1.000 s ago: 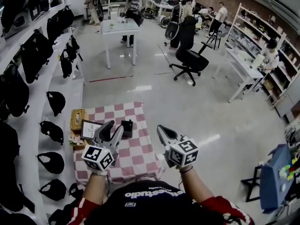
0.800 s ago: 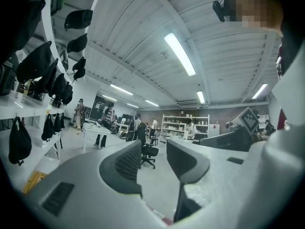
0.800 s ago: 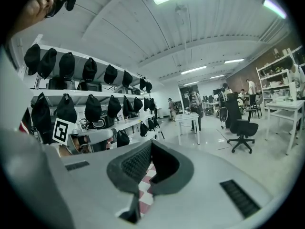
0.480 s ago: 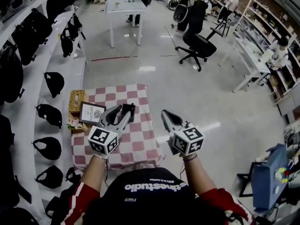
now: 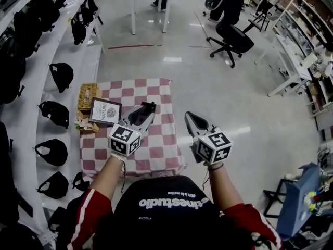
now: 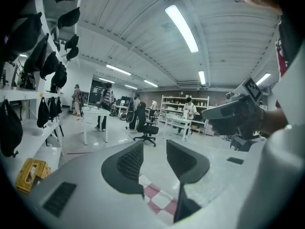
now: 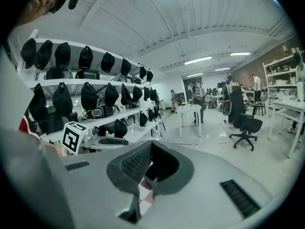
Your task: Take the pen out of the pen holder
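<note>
In the head view I see the table (image 5: 167, 155) under its pink-and-white checked cloth (image 5: 156, 87). The dark pen holder (image 5: 150, 106) stands near the cloth's middle. I cannot make out the pen itself from here. My left gripper (image 5: 144, 116) hangs just short of the holder, its tips nearly over it. My right gripper (image 5: 190, 120) floats beside the table's right edge, well apart from the holder.

In the left gripper view, the left gripper (image 6: 155, 147) has its jaws spread with only floor and a corner of cloth between them. It points out across the room, too level to sight the holder.

In the right gripper view, the right gripper (image 7: 151, 149) has its jaws pressed together on nothing.

To do this well, I judge I should tip the left gripper downward until the holder sits between its jaws. Then I would steady the holder with one gripper, pinch the pen high on its shaft with the other, and draw it straight up so the holder does not topple.
</note>
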Available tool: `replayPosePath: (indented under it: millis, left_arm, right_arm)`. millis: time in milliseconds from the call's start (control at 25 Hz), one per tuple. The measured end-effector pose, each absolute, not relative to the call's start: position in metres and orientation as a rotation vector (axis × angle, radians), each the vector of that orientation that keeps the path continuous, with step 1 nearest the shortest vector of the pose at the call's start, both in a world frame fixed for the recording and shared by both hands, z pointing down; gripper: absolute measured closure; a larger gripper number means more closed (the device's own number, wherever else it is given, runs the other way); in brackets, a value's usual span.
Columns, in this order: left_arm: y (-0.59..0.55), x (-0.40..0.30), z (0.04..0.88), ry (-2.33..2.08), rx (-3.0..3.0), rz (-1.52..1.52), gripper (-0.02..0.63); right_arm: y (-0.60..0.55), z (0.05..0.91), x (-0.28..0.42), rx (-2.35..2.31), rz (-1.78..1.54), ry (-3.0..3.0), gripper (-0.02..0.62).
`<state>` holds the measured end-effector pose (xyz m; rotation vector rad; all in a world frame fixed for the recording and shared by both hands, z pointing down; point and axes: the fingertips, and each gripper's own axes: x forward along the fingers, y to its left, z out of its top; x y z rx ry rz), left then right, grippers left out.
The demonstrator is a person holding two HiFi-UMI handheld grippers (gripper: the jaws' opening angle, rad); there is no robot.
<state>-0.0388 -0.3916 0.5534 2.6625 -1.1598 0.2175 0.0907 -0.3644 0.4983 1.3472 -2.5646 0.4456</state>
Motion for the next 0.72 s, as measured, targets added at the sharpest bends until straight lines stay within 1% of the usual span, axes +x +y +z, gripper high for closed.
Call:
replayPosePath:
  millis: [400,720]
  left_arm:
    - [-0.428,-0.035,0.638,-1.150,2.551,0.394,0.453]
    - [-0.458,-0.031,0.683,-1.179,2.500,0.487,0.453]
  right_arm:
    - [-0.390,0.523,0.105,1.339,0.497,-2.545,0.591]
    - [-0.410,0.550,0.116,1.320,0.555,-2.510,0.591]
